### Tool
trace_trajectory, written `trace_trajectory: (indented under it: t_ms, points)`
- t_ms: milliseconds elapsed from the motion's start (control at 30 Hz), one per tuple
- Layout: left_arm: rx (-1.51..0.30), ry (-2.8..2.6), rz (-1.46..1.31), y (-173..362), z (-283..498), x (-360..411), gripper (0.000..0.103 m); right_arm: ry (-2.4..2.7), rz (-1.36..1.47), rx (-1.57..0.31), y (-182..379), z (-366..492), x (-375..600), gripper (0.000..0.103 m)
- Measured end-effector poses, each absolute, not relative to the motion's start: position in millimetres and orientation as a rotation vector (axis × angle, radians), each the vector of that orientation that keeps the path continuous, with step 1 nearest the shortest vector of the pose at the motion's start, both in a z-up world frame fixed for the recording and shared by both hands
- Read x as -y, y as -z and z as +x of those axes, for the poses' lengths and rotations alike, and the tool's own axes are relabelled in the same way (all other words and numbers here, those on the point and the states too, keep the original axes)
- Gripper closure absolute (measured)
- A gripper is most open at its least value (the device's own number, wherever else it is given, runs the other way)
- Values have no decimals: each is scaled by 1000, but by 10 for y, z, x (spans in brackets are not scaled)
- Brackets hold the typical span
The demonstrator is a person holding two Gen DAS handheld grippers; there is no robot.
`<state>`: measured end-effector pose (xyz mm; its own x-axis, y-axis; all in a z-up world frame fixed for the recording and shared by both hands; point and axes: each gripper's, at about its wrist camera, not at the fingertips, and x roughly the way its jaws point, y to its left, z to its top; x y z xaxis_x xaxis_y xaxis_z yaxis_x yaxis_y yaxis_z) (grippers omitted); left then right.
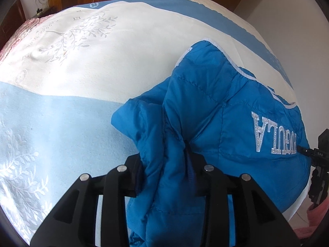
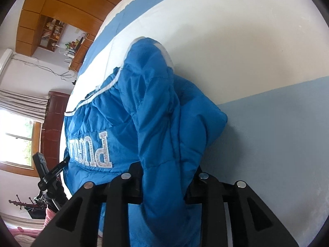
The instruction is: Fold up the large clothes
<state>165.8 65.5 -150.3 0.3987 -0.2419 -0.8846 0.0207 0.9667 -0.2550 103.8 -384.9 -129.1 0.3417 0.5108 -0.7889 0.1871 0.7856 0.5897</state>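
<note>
While the blue padded jacket [image 1: 205, 107] lies bunched on the bed, each of the two tongs has a thick fold of it between its jaws. On the left gripper [image 1: 166, 177] the fabric fills the gap, with the black fingers [image 1: 133, 177] standing against it on either side; on the right gripper [image 2: 164, 187] a bulging roll of the same jacket sits between the jaws in the same way. Both are part-way open around the padding, and whether the pads press firmly or only lightly I cannot tell. Silver lettering [image 1: 275, 133] on the jacket faces up between the two grips, and a white-trimmed edge [image 1: 242, 70] runs along the far side. Beneath it spreads a bedspread [image 1: 82, 72] in cream and pale blue bands with a leaf pattern. Beyond the bed are wooden cabinets [image 2: 51, 10], a window with curtains [image 2: 18, 127], and a pink cloth [image 1: 316, 214] at the bed's near corner.

My worry is the slippery, puffy fabric: if the jaws are loose, a fold could slide out of one side before the other and leave the jacket lopsided. Trapped air may also spring the fold open, and a bunched sleeve could end up buried inside a crooked crease
</note>
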Motion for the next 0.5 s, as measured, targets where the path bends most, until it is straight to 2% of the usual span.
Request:
trace_trajectory:
  t_ms: [200, 300, 333, 500]
  points:
    - [-1148, 154, -220, 1508, 1650, -648, 68, -210, 664, -1225, 1346, 968, 3875, 71]
    - [-1167, 147, -238, 1469, 1653, -696, 68, -171, 620, -1243, 1244, 994, 3813, 64]
    - [-1175, 145, -243, 1429, 1649, -714, 66, -149, 579, -1249, 1171, 990, 3775, 60]
    - [-1151, 124, -245, 1149, 1526, -821, 64, -28, 335, -1234, 758, 881, 3571, 60]
